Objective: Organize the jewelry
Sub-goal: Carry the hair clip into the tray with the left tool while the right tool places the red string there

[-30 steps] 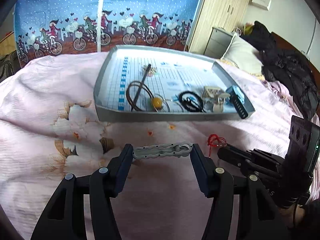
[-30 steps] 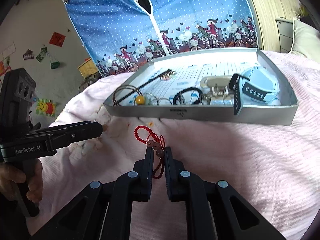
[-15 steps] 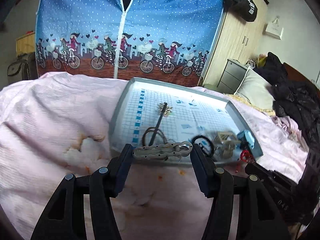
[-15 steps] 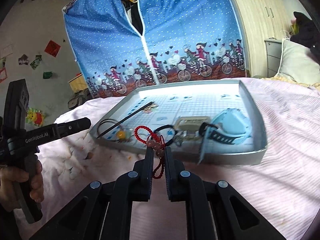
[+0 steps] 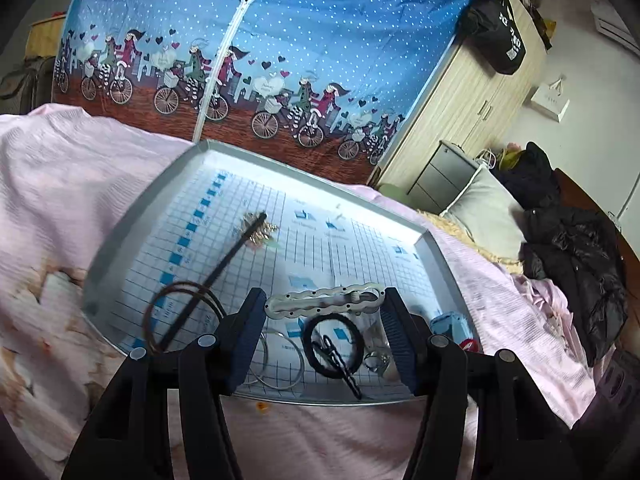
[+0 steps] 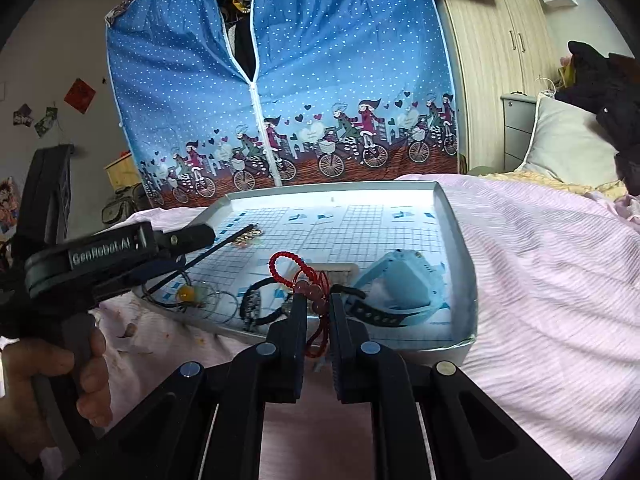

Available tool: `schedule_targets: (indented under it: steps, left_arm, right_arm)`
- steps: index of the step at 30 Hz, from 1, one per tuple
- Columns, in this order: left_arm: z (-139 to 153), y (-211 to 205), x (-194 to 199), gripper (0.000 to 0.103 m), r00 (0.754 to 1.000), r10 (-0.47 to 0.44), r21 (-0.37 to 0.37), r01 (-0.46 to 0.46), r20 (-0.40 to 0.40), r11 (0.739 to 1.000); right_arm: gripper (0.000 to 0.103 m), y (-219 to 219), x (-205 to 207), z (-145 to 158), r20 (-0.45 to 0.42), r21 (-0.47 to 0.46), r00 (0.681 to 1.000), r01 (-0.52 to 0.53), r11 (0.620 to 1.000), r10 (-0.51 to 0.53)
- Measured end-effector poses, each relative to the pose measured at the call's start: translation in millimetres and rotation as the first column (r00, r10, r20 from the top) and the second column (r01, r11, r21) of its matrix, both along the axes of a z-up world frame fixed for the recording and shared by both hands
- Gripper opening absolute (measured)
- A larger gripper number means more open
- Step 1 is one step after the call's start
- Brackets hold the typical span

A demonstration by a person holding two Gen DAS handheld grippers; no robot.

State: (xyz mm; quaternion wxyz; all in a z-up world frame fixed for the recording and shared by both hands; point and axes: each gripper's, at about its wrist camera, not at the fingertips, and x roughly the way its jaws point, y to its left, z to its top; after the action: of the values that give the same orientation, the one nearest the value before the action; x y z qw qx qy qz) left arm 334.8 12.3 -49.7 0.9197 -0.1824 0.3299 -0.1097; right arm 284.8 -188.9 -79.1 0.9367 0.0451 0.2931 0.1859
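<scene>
A grey tray (image 5: 120, 236) (image 6: 458, 236) with a blue grid liner lies on the pink bedspread. My left gripper (image 5: 325, 300) is shut on a silver wavy hair clip (image 5: 325, 301), held crosswise above the tray's near part. My right gripper (image 6: 318, 304) is shut on a red beaded bracelet (image 6: 290, 266), its loop standing up over the tray's front edge. In the tray lie a black hair stick with a gold ornament (image 5: 224, 264), brown hoops (image 5: 180, 300), thin silver rings (image 5: 280, 360), a black hair tie (image 5: 334, 344) and a light blue watch (image 6: 404, 284).
The pink bedspread (image 6: 540, 280) spreads around the tray. A blue bicycle-print curtain (image 5: 260, 60) hangs behind it. A wooden wardrobe (image 5: 472, 92), a grey drawer unit (image 5: 444, 172), a pillow (image 5: 484, 208) and dark clothes (image 5: 572, 256) lie to the right. A hand (image 6: 52, 384) holds the left gripper.
Both grippers have risen off the bedspread and moved forward over the tray's near edge, each still carrying its item. The tray now looks closer in both views.
</scene>
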Motion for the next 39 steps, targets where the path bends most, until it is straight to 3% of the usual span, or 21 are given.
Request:
schedule_targets:
  steps: [3,11,27,39]
  left_arm:
    - [-8.8,-10.0,4.8,0.053,1.000,-0.018,0.087,0.020,-0.024,0.996]
    - [-29.9,-35.9,8.8,0.053,0.994,-0.059,0.206,0.077,-0.089,0.975]
    - [-35.0,-35.9,11.3,0.053,0.989,-0.068,0.223,0.096,-0.132,0.970]
    - [-34.7,-35.6,12.9,0.053,0.989,-0.060,0.227,0.090,-0.135,0.970]
  right_arm:
    - [0.010,-3.6,4.5,-6.3,-0.021,0.002,1.000,0.013,1.000,-0.013]
    - [0.011,-6.2,9.3,-12.7,-0.038,0.002,0.999,0.006,1.000,-0.006]
    - [0.013,4.5,8.4,-19.0,-0.036,-0.047,0.999,-0.014,0.999,0.012]
    - [0.013,-4.1,8.2,-21.1,-0.034,-0.025,0.999,0.030,0.999,-0.031]
